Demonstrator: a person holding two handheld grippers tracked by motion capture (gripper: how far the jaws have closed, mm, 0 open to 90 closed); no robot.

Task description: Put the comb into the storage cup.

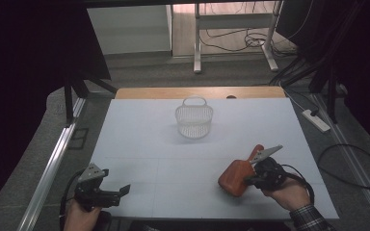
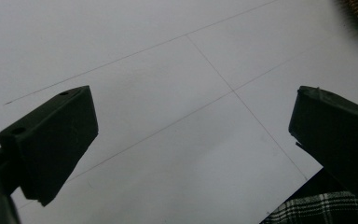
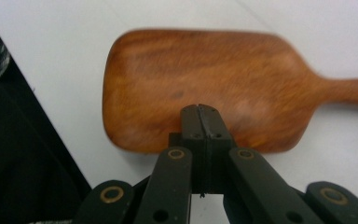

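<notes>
Basket [image 1: 194, 117] sits centre-back on surface [image 1: 139, 144]. Wooden paddle [image 1: 236, 175] lies front-right, handle pointing back-right, w/ right gripper [image 1: 250, 178] just right of it. Left gripper [image 1: 120, 191] at front-left corner, well apart from both.

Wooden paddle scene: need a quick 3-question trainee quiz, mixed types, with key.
1. True or false: the left tongs are open over bare table.
2. Which is nearest the right tongs? A) white basket B) wooden paddle C) power strip
3. Fill in: the white basket stands on the table's ____ side from the person, near or far.

Key:
1. True; the jaws stand wide apart with nothing between.
2. B; the wooden paddle lies right at the closed jaws, though whether they pinch its edge can't be told.
3. Far.
</notes>
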